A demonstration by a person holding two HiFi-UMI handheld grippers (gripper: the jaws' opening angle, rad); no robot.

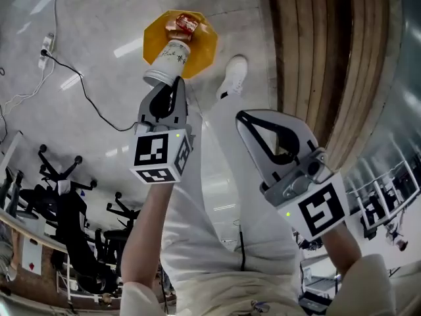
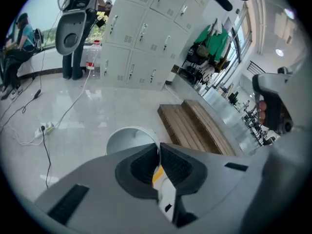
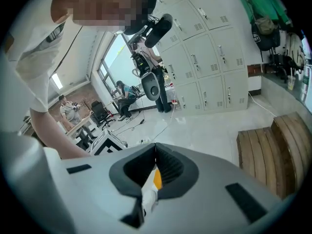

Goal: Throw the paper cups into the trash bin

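In the head view my left gripper (image 1: 176, 84) is shut on the rim of a white paper cup (image 1: 168, 59). It holds the cup just above an orange trash bin (image 1: 200, 48) on the floor, which has some red litter inside. The left gripper view shows the cup's rim wall (image 2: 130, 139) pinched between the jaws of the left gripper (image 2: 159, 148). My right gripper (image 1: 241, 116) hangs to the right of the bin with its jaws together and nothing in them. Its own view shows the right gripper (image 3: 155, 148) shut and empty.
A slatted wooden bench (image 1: 316, 58) runs along the right, close to the bin. The person's white shoe (image 1: 233, 74) stands beside the bin. A power strip with a black cable (image 1: 46, 45) lies on the glossy floor at left. Grey lockers (image 2: 146, 28) line the far wall.
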